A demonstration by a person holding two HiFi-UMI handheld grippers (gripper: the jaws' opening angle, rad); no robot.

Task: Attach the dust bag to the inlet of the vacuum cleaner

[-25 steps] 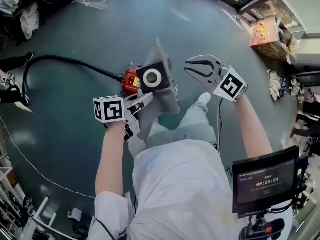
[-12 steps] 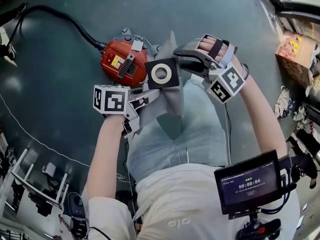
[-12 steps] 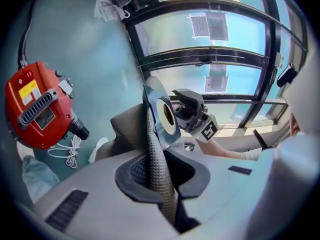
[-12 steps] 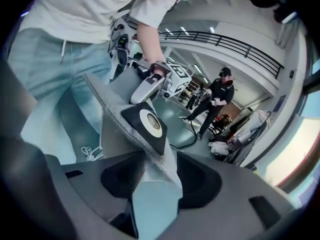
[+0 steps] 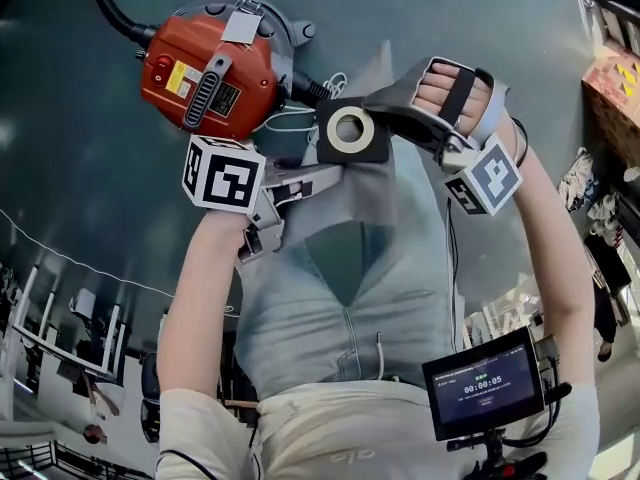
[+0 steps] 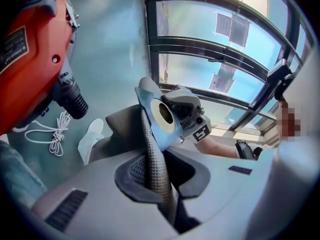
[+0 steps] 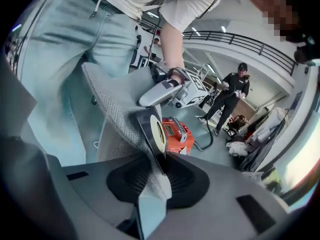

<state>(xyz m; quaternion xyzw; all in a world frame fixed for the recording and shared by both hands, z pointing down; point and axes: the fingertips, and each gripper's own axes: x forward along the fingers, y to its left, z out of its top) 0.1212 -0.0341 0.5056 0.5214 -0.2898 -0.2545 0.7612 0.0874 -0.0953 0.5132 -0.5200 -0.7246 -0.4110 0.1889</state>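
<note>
The red vacuum cleaner lies on the floor at the upper left, with a black ribbed stub sticking out toward the bag. Just right of it hangs the grey dust bag, its black collar with a white ring facing up. My left gripper is shut on the bag's mesh fabric below the collar. My right gripper has just been closing, and the collar's edge with a fold of fabric sits clamped between its jaws.
A black hose runs off the vacuum to the upper left and a white cord lies by its base. A cardboard box stands at the right edge. A person stands far behind the vacuum.
Both grippers and the bag have come down close beside the vacuum. The right gripper, open and apart from the bag a second ago, now grips the collar.
</note>
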